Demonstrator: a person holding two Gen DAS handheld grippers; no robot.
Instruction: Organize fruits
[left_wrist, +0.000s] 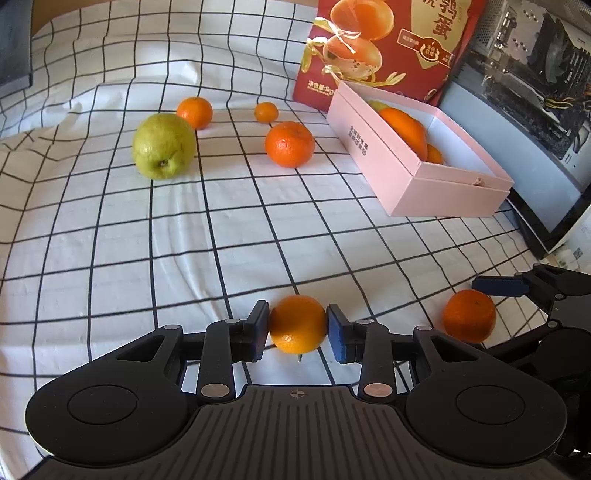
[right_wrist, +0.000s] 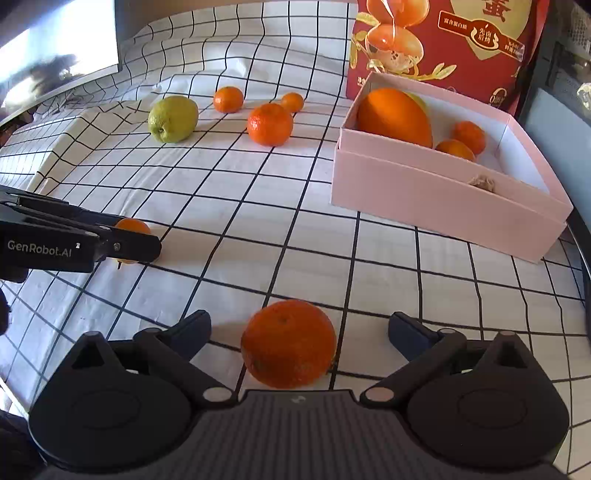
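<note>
My left gripper (left_wrist: 297, 328) is shut on a small orange (left_wrist: 297, 324) with a short stem, low over the checked cloth; the same orange shows behind the left fingers in the right wrist view (right_wrist: 132, 225). My right gripper (right_wrist: 298, 328) is open, its pads on either side of a larger mandarin (right_wrist: 289, 343) without touching it; this mandarin also shows in the left wrist view (left_wrist: 469, 315). A pink box (right_wrist: 443, 195) at the right holds a big orange (right_wrist: 394, 116) and two small ones (right_wrist: 469, 136). A green pear (left_wrist: 163, 146) and three mandarins (left_wrist: 289, 144) lie farther back.
A red printed bag (left_wrist: 391, 44) stands behind the pink box (left_wrist: 436, 184). A computer case (left_wrist: 535, 92) stands at the right edge. A monitor (right_wrist: 55, 48) stands at the far left. The checked cloth (left_wrist: 184, 240) is wrinkled at the back.
</note>
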